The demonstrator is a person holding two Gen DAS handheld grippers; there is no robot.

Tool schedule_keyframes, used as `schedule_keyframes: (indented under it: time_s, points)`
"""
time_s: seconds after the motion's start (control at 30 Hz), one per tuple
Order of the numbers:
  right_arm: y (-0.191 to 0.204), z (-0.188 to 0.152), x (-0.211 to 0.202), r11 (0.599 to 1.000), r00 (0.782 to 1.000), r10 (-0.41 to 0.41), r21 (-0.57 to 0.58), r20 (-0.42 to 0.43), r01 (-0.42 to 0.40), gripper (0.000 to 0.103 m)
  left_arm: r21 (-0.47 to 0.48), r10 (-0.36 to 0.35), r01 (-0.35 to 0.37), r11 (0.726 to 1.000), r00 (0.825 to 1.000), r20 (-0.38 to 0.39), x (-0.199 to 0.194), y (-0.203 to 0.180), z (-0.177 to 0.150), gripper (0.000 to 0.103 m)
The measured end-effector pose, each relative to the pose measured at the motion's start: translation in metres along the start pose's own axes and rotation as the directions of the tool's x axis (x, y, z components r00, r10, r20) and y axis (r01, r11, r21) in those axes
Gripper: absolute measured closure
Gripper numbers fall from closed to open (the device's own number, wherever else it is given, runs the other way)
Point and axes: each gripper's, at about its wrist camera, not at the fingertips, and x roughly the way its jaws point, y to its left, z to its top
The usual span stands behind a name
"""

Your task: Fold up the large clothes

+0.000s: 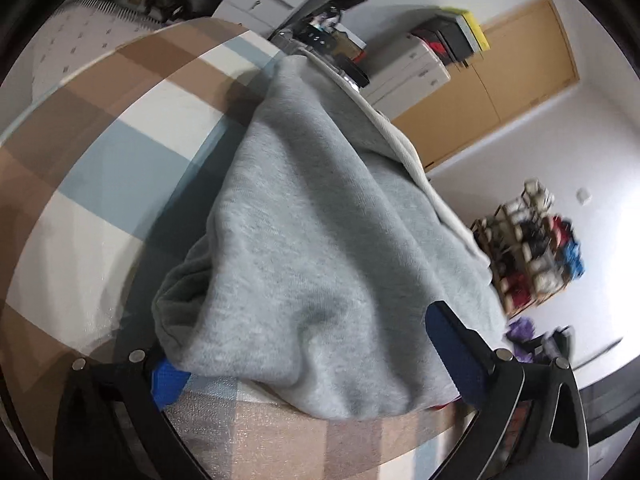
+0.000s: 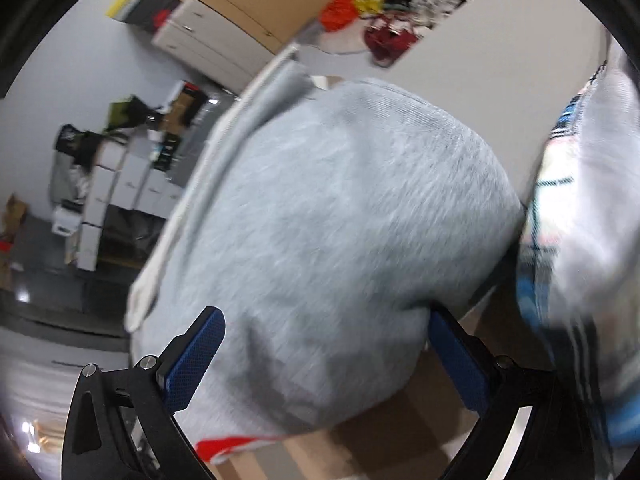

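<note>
A large grey sweatshirt (image 1: 320,208) lies bunched on a checked bedcover (image 1: 100,168), with a cream ribbed edge (image 1: 420,168) along its far side. My left gripper (image 1: 310,364) stands wide open at the near fold. The cloth drapes over its left blue pad (image 1: 168,380) and lies beside the right pad (image 1: 452,352). In the right wrist view, which is blurred, the same grey sweatshirt (image 2: 332,220) fills the middle, with a red patch (image 2: 232,446) at its lower edge. My right gripper (image 2: 326,360) is open too, and the fabric bulges between its blue fingers (image 2: 196,360) without being pinched.
A person's white garment with blue stripes (image 2: 580,200) hangs at the right edge. White drawer units (image 1: 408,72), a wooden cabinet (image 1: 500,92) and a laden shoe rack (image 1: 528,248) stand beyond the bed. The bed's edge (image 1: 320,432) runs just under the left gripper.
</note>
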Motion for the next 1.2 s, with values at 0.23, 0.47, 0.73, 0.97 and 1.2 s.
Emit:
schedule_keyframes:
  time_s: [0.23, 0.47, 0.73, 0.97, 1.2]
  points:
    - [0.007, 0.003, 0.015, 0.987, 0.989, -0.145, -0.068, 0.004, 0.145, 0.000, -0.169, -0.136, 0.130, 0.977, 0.991, -0.020, -0.002, 0.015, 0.015, 0.001]
    - [0.006, 0.000, 0.002, 0.998, 0.997, 0.000, -0.070, 0.081, 0.006, 0.002, -0.133, -0.061, 0.056, 0.990, 0.998, -0.031, 0.002, 0.008, 0.007, 0.022]
    - [-0.014, 0.001, -0.025, 0.995, 0.997, -0.044, -0.092, 0.057, 0.049, 0.002, -0.144, -0.063, 0.058, 0.988, 0.998, -0.028, 0.003, 0.009, 0.006, 0.022]
    - [-0.001, 0.008, -0.009, 0.979, 0.980, -0.190, -0.065, 0.065, 0.194, 0.000, -0.132, -0.041, 0.037, 0.991, 0.999, -0.025, 0.002, 0.005, 0.005, 0.022]
    - [0.010, -0.004, 0.012, 0.963, 0.957, -0.248, -0.071, 0.148, 0.260, 0.000, -0.138, -0.034, 0.030, 0.990, 0.999, -0.031, 0.004, 0.006, 0.004, 0.022]
